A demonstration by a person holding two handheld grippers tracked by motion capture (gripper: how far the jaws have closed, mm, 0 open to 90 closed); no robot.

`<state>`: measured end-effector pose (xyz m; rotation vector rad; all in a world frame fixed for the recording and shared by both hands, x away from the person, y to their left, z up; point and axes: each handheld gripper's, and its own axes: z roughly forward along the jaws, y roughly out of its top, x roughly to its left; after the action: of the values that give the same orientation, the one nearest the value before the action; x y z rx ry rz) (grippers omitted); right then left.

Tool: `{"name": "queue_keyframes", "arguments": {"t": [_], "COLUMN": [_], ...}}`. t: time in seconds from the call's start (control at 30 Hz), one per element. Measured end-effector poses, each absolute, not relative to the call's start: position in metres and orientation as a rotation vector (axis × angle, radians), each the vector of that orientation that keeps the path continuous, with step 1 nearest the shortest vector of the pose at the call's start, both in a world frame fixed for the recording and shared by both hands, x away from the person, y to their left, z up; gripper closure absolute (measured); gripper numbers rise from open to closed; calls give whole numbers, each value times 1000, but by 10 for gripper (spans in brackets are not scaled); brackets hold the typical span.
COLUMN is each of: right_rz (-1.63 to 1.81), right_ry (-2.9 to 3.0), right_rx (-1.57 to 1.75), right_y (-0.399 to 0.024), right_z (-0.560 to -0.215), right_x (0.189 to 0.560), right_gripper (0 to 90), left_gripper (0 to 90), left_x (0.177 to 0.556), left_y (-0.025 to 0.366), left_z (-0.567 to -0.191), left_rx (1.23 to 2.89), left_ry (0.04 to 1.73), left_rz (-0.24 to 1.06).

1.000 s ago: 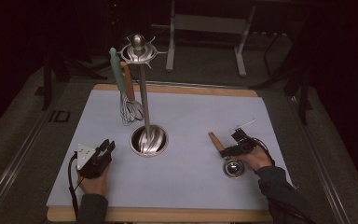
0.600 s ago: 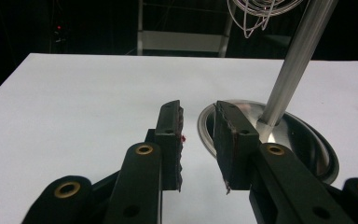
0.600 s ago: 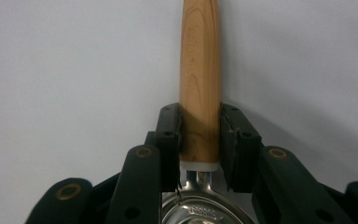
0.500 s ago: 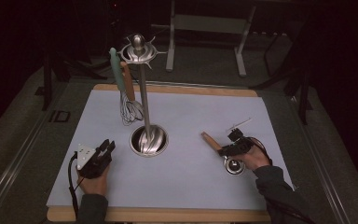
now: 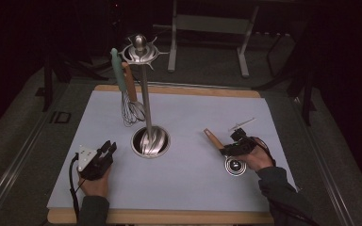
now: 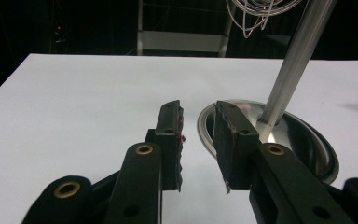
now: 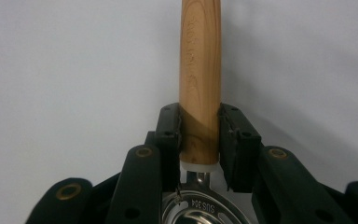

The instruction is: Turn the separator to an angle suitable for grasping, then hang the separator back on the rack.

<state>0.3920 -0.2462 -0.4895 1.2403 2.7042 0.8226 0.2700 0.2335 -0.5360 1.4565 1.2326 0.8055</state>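
I have the right gripper (image 7: 199, 140) down near the right edge of the white mat (image 5: 188, 188), and its jaws have just been closing on the wooden handle (image 7: 199, 70) of a strainer (image 5: 234, 165) that lies flat there, bowl toward me, handle slanting away toward the middle. In the right gripper view the pads sit on both sides of the handle at its bowl end, touching or very nearly so; I judge the grip made. To lift it well I would keep the squeeze firm and square across the wood, since it is round and smooth and could roll, and the metal bowl hangs its weight on my side of the pads, so I expect it to droop. I would raise it straight before carrying it toward the stand (image 5: 143, 94).

My left gripper (image 5: 99, 157) rests near the front left corner, jaws half apart and holding nothing, pointed at the stand's steel base (image 6: 303, 140).

The right gripper view gives me pad contact and lettering stamped on the strainer's rim, which the high view leaves too small to read. The high view gives the layout: the stand mid-mat, with a whisk (image 5: 132, 110) and a green-handled tool (image 5: 118, 70) hanging from its crown on the far left side. The left gripper view catches the whisk's wire tip and the pole.
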Motion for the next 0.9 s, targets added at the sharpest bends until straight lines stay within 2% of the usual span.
{"name": "queue_keyframes", "arguments": {"t": [0.9], "right_rz": [871], "right_ry": [2680], "right_rx": [1199], "right_y": [-243], "right_z": [-480], "right_x": [391], "right_gripper": [710], "left_gripper": [718], "left_x": [270], "left_y": [233], "left_z": [-536], "left_rx": [1461], "left_ry": [1230], "left_rz": [806]}}
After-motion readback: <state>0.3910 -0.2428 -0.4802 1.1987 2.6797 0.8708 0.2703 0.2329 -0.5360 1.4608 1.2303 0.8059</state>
